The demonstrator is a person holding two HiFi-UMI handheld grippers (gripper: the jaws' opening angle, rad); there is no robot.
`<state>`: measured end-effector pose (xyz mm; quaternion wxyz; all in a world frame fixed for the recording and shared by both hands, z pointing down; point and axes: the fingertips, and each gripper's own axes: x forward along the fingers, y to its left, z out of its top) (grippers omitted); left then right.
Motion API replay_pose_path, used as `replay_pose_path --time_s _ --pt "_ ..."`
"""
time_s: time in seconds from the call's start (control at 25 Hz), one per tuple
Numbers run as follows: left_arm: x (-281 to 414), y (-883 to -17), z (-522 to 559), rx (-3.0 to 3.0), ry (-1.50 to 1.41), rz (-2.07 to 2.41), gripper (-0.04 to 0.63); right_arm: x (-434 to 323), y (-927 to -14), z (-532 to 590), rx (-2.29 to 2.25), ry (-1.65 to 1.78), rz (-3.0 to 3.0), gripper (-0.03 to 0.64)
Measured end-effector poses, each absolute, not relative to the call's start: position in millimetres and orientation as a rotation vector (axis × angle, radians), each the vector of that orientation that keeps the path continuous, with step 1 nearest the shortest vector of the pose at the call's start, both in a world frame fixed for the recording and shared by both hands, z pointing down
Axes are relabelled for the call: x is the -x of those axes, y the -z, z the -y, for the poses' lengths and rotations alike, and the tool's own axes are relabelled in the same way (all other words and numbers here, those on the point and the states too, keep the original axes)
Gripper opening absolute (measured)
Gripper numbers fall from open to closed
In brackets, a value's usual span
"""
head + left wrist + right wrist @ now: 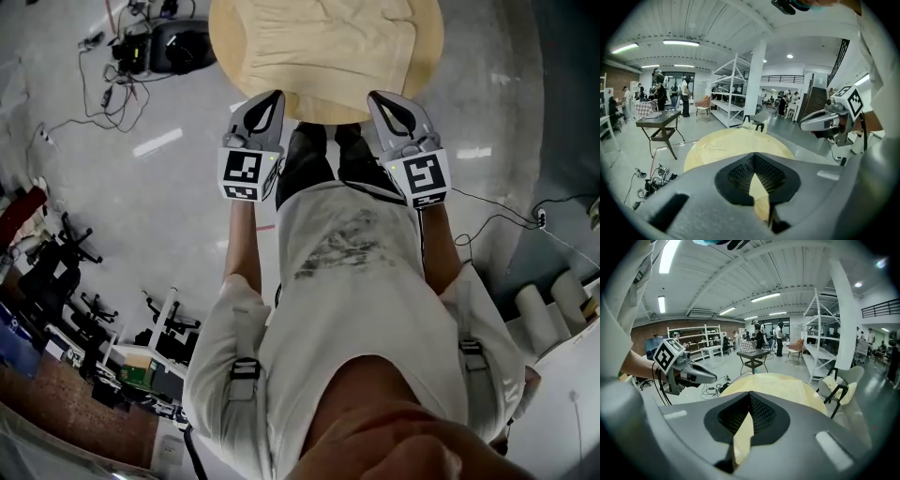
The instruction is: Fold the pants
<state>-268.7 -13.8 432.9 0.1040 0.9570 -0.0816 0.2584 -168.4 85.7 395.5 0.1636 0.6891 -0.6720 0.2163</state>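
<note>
Pants (323, 37) on counter (428, 56), lying beyond and midway between left claw (269, 96) and right claw (384, 97); both clenched, empty, at near rim.

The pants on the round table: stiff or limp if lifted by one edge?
Probably limp: the pants lie flat with soft wrinkles on the round table, so they should drape. Likely light: the cloth looks thin. Pushed, they would probably bunch up, not roll.

Just past the matt grey plastic left gripper (270, 97), soft creased cream cloth pants (328, 37) cover a smooth, probably wooden table (428, 42).
</note>
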Motion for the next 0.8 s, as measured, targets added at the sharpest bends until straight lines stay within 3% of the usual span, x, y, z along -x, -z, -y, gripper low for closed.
replay_pose_path --time_s 0.8 --pt "279.4 -529.4 20.8 -2.88 -1.013 -0.02 0.008 162.5 -505.8 -115.3 -1.912 -0.732 1.696 0.008"
